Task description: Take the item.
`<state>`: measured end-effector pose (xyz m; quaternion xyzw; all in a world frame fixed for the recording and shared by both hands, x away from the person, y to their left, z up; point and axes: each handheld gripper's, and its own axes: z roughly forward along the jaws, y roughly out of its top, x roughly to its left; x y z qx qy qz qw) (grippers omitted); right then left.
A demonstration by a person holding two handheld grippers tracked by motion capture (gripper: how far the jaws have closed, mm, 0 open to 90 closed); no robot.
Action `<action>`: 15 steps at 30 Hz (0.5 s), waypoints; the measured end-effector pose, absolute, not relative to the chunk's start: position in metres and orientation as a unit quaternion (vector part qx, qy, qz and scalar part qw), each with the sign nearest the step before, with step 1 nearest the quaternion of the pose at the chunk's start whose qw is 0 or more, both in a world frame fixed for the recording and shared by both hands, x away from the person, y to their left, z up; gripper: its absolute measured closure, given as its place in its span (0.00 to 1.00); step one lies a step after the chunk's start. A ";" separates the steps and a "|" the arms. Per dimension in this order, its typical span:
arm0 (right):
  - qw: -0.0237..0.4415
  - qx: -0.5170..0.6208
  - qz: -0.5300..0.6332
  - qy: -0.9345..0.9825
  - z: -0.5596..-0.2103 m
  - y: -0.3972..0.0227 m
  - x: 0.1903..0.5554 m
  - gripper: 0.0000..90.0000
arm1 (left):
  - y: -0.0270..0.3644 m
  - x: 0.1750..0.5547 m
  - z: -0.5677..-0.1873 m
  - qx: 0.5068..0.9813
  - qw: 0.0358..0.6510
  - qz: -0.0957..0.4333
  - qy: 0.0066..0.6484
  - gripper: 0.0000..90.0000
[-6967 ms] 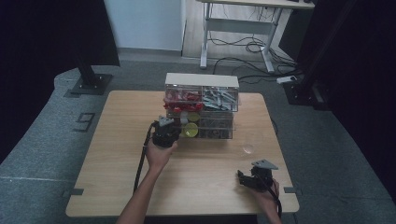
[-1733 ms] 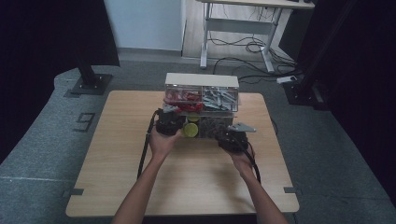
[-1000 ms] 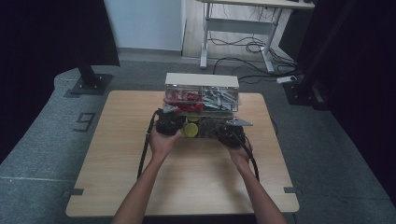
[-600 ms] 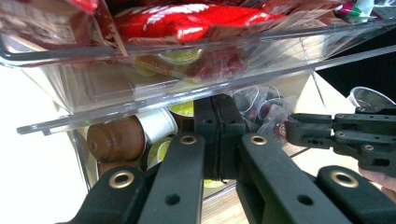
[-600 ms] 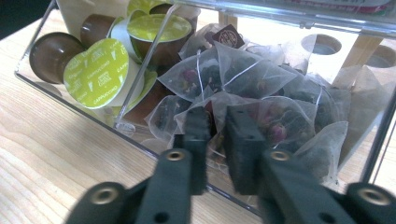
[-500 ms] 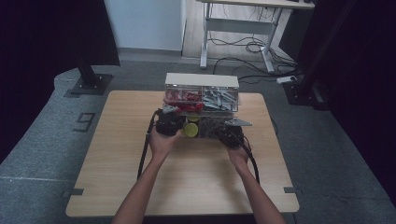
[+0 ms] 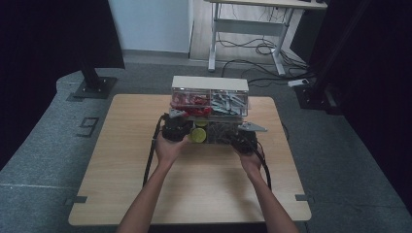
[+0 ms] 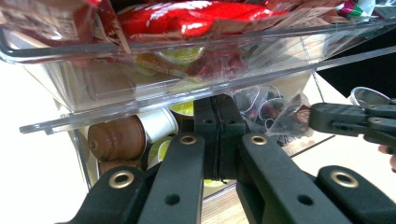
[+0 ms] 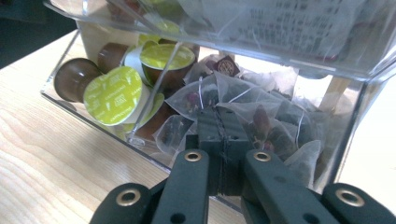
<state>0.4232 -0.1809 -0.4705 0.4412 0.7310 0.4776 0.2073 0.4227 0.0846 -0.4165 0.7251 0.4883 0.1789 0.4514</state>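
Change: the right claw (image 7: 244, 141) has come from the near right of the surface (image 7: 121, 174) up to the clear organiser's (image 7: 210, 103) lower drawer (image 9: 116, 135), and its jaws have just been closing, now clenched with nothing seen between them
Left claw (image 7: 176, 127): clenched at the drawer's left front, by the coffee capsules (image 8: 126, 135), unmoved
Organiser: far middle of the surface, tea bags (image 9: 243, 112) in the drawer's right half
Meaning: probably both claws are set to work the lower drawer
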 end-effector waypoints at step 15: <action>0.215 0.430 0.487 0.729 -0.460 -0.188 0.412 0.99 | 0.084 0.423 -0.416 0.725 0.451 0.179 0.489 0.99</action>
